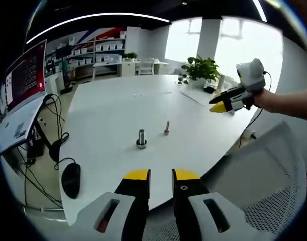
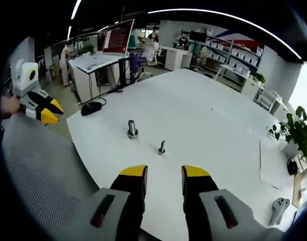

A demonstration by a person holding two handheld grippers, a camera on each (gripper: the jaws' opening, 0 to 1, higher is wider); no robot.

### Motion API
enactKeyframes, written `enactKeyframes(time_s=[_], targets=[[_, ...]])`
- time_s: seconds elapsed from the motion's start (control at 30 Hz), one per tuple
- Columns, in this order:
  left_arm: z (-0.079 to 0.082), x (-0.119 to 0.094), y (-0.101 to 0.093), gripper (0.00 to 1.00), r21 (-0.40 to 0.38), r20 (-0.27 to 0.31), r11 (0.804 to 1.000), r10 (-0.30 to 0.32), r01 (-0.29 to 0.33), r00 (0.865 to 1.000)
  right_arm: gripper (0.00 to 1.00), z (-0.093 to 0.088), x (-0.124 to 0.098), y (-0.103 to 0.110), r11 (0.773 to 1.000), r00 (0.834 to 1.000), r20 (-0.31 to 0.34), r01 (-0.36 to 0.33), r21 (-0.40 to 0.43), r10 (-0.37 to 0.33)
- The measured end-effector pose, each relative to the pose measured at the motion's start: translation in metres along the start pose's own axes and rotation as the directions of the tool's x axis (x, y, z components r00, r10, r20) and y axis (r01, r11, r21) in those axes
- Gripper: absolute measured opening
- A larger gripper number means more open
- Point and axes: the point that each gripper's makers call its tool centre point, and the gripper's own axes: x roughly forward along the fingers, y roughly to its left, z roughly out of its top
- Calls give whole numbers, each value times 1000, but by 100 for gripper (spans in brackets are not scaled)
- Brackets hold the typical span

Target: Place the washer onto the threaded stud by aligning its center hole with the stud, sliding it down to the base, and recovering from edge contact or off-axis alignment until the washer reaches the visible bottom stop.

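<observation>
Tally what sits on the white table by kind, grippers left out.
Metal fastener pieces standing upright: 2, a thicker one and a thinner stud
Computer mouse, black: 1
Paper sheet: 1
Potted plant: 1
Total: 5

I see the wide white table [image 1: 108,115] as my landmark; a black computer mouse [image 1: 71,179] lies near its edge, its cable trailing off over the side; a potted green plant [image 1: 201,69] stands at the table's far end; a sheet of paper [image 1: 196,96] lies flat on the table just before that plant; a monitor with a red screen [image 1: 25,75] stands on a separate desk beside the table; a white mesh chair [image 1: 274,175] sits against the table's near edge; white shelves [image 1: 100,47] line the wall well beyond the table.
</observation>
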Motion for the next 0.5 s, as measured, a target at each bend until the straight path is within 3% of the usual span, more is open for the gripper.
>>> enactKeyframes(time_s=[0.1, 0.27, 0.33, 0.5], targets=[[2, -1, 0, 15, -4, 8, 1000, 3, -3, 1000, 30, -4, -13, 6, 1000, 1000, 11, 14, 16, -14], [4, -2, -3, 15, -4, 15, 1000, 1, -1, 1000, 32, -14, -33, -1, 994, 996, 39, 71, 86, -74], [3, -2, -1, 16, -8, 17, 1000, 4, -4, 1000, 36, -16, -40, -6, 992, 993, 52, 101, 72, -105], [2, -1, -1, 16, -7, 12, 1000, 9, -9, 1000, 36, -22, -52, -7, 984, 989, 81, 116, 135, -127]])
